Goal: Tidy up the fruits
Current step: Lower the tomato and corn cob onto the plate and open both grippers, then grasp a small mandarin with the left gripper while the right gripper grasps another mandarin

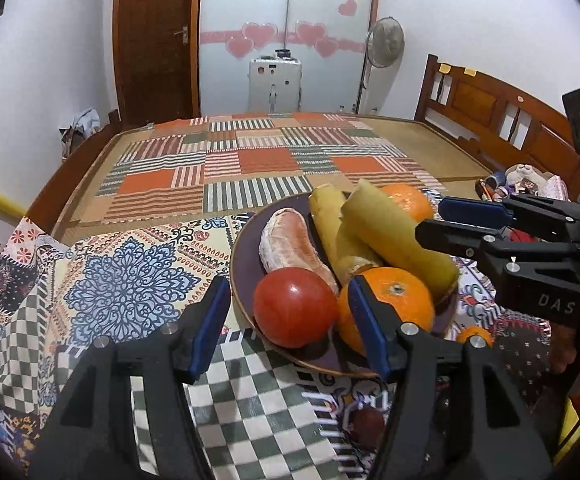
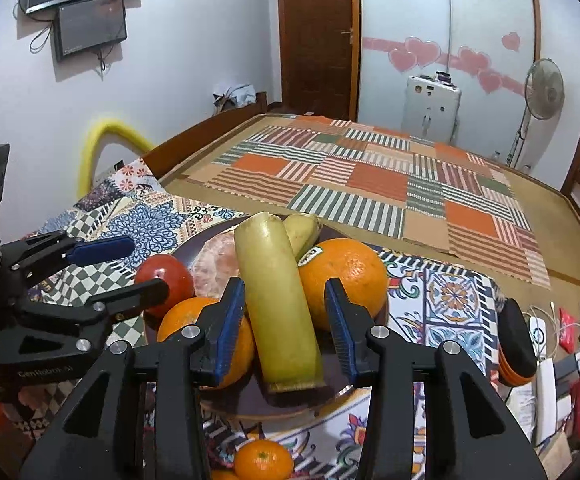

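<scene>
plate (image 1: pixel 246 248) low centre, fruit heaped so nothing rolls | left gripper (image 1: pixel 286 320) jaws half open, empty, by tomato (image 1: pixel 294 307) | right gripper (image 2: pixel 286 322) jaws loosely astride banana (image 2: pixel 278 300), not pinching

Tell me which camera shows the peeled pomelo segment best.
The left wrist view: the pomelo segment lies fully exposed on the plate. In the right wrist view it is mostly hidden behind the tomato and banana.

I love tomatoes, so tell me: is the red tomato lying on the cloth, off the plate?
No, the red tomato sits on the dark plate, touching an orange beside it.
</scene>
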`<state>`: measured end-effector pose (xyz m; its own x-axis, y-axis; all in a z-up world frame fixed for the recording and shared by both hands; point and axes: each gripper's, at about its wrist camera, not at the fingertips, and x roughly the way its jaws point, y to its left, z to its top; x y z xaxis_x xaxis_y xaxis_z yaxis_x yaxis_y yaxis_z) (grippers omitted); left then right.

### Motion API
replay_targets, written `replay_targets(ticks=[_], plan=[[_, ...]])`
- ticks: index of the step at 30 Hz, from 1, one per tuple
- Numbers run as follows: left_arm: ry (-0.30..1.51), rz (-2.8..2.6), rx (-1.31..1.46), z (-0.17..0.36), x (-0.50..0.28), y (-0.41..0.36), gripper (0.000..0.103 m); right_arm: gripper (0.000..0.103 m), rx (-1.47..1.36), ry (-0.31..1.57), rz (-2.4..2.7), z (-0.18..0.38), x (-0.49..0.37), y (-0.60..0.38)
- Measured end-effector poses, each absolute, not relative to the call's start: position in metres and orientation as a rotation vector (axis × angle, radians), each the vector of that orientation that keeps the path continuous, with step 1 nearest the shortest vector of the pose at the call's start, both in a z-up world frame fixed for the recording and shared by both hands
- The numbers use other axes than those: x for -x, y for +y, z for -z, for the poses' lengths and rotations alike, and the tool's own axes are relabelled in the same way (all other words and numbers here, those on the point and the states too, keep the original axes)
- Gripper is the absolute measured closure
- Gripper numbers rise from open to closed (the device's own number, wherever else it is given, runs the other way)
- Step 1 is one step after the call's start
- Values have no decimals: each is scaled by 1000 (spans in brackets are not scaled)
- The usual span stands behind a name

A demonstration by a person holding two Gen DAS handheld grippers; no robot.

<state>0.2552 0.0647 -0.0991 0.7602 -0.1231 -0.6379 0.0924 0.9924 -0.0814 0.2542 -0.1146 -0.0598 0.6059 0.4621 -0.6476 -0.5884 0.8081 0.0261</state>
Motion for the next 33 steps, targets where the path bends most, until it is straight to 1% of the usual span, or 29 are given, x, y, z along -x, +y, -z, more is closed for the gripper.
replay_targets(ticks=[9, 13, 15, 25, 33], plan=[[671, 127, 20, 78, -216, 53, 41, 64, 179, 640, -569, 40, -221, -147], [677, 144, 23, 75, -198, 42, 41, 58, 169, 627, -547, 36, -205, -160], [684, 156, 26, 75, -190, 35, 41, 58, 166, 632, -539, 38, -199, -164], [741, 244, 25, 91, -171, -15, 41, 58, 143, 662, -492, 49, -171, -194], [811, 281, 56, 122, -181, -49, 41, 58, 121, 690, -476, 59, -160, -215]])
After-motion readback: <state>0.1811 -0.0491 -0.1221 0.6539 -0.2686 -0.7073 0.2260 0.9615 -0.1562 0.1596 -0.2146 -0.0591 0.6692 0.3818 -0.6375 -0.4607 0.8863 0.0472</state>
